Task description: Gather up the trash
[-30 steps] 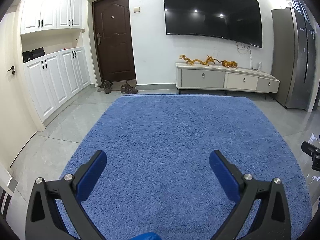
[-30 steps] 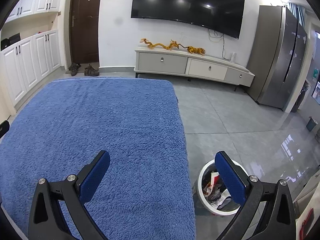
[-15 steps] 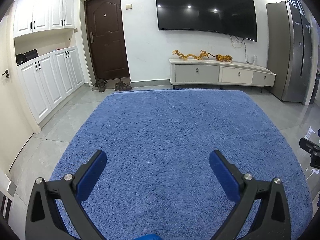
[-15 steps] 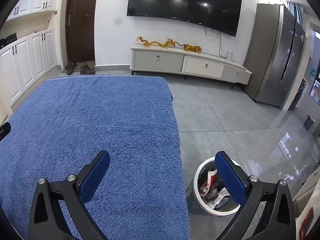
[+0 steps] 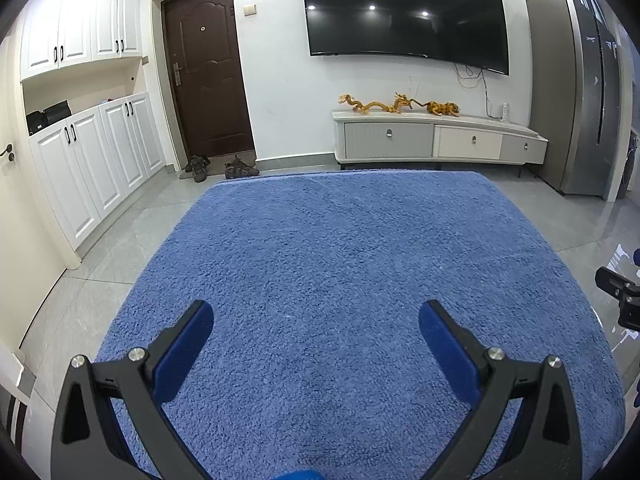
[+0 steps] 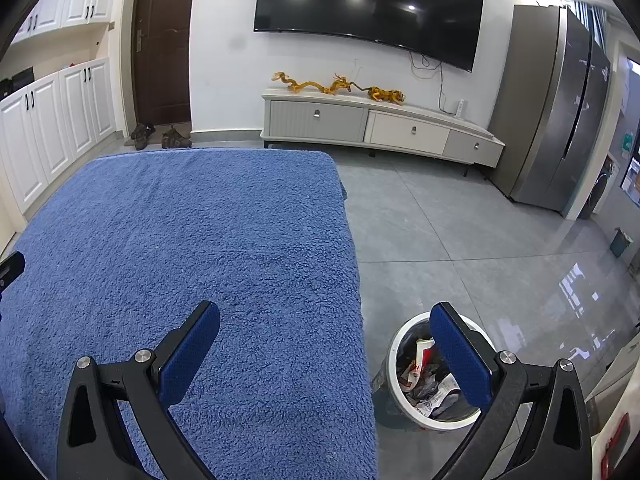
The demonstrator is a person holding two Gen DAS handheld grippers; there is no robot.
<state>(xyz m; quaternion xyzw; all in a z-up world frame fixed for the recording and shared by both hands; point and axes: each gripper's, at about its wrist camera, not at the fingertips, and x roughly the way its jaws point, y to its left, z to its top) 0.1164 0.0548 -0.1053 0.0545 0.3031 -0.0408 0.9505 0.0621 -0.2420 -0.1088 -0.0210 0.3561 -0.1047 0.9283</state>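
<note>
Trash bin [image 6: 394,354]: right gripper's right finger [image 6: 460,364] covers part of rim and contents; wrappers inside too crumpled to identify, print unreadable.
Right gripper [image 5: 618,294] in left wrist view: only dark tip shows at right edge, jaw state unreadable there.
Left gripper [image 6: 11,266] in right wrist view: sliver at left edge.
Blue blanket [image 5: 340,280]: near edge cut by bottom border; surface beneath hidden.
Small grey bin [image 6: 621,242] near right edge: contents hidden.

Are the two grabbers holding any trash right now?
No. The left gripper and the right gripper are both wide open with nothing between their fingers. The trash sits in the bin on the floor beside the blue cloth.
</note>
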